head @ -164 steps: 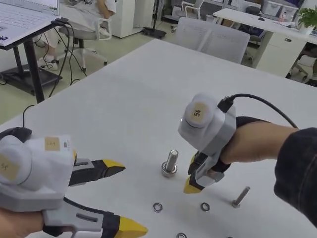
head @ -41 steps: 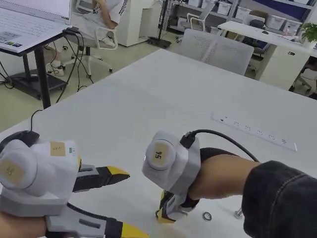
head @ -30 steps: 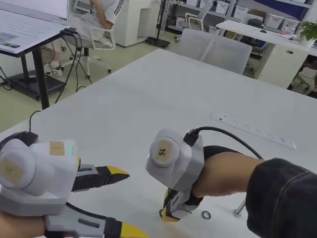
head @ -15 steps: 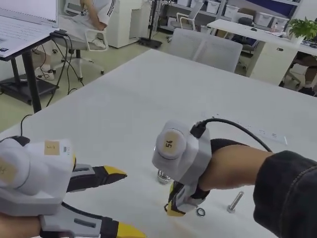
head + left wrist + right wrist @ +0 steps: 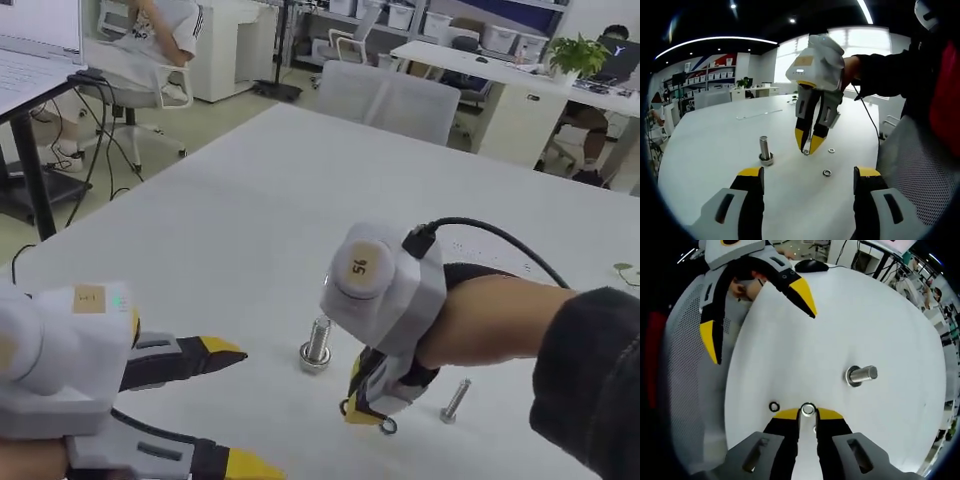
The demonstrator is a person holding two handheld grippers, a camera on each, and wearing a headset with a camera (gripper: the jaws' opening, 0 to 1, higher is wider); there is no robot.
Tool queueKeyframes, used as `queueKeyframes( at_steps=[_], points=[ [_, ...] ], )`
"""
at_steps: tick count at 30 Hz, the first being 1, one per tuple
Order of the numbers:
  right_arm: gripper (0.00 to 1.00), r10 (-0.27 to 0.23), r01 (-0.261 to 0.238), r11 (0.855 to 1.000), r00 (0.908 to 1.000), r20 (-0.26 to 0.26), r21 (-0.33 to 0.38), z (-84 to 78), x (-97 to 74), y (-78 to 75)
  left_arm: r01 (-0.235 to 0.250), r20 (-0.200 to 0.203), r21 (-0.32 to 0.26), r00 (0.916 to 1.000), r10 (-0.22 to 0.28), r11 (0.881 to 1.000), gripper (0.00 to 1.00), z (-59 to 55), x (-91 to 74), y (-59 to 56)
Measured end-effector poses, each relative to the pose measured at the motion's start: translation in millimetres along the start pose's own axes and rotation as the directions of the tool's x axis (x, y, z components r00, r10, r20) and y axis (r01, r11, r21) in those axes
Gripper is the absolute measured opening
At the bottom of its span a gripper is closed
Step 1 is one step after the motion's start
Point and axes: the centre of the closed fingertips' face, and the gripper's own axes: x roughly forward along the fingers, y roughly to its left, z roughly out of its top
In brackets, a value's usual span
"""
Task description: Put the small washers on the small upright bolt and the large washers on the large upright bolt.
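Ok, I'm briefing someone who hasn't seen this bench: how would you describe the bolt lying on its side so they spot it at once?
On the white table, find the right gripper pinching a washer. Just to its right lies the small bolt, flat on its side; the thicker large bolt on the gripper's other side stands upright.

White surface point(image 5: 250, 200). On it: large bolt point(image 5: 317, 343) standing upright on its head; smaller bolt point(image 5: 454, 400) lying flat, apart to its right; loose washer point(image 5: 827, 173) and second washer point(image 5: 831, 150) lying flat nearby.
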Motion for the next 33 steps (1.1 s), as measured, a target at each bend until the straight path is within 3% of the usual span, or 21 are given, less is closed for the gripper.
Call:
queueKeyframes(
  at_steps=[6, 20, 33],
  points=[
    [0.13, -0.016, 0.016, 1.0, 0.9999, 0.001, 0.026, -7.3, -10.8, -3.4, 0.017, 0.015, 0.004, 0.9997, -0.017, 1.0, 0.72, 7.6, 2.5, -0.1],
    [0.13, -0.041, 0.041, 0.996, 0.9992, 0.003, 0.073, -22.2, -32.7, -12.4, 0.073, 0.005, 0.03, 0.9973, -0.073, 0.997, 0.72, 20.6, 13.2, -1.7],
    [0.13, -0.063, 0.064, 0.991, 0.998, -0.011, 0.115, -46.4, -49.3, -15.1, 0.113, -0.006, 0.046, 0.9936, -0.113, 0.993, 0.73, 24.7, 23.3, -2.6]
  ],
)
